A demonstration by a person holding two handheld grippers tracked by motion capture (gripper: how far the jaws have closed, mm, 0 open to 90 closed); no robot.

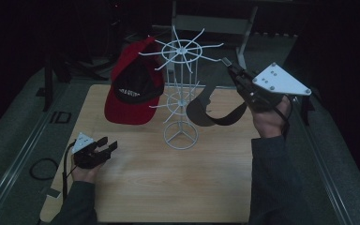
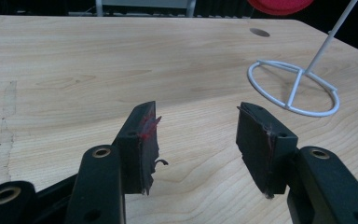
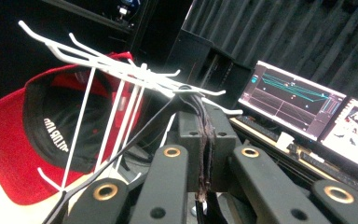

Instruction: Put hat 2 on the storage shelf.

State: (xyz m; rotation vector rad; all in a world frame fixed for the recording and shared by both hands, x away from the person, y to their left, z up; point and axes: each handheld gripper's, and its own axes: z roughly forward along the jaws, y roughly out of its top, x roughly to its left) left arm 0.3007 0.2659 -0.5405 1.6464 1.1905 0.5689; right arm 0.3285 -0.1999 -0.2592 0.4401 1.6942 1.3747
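Right gripper (image 1: pixel 227 62) is raised beside the upper hooks of the white wire rack (image 1: pixel 180 93); its jaws are pressed together, pinching the strap of a dark visor (image 1: pixel 206 111), which hangs below it, clear of the table (image 1: pixel 168 187). Left gripper (image 1: pixel 108 146) rests low over the table's near left part, well apart from the rack, jaws spread, nothing between them. 1 red and black cap (image 1: pixel 133 86) hangs on the rack's far left side.
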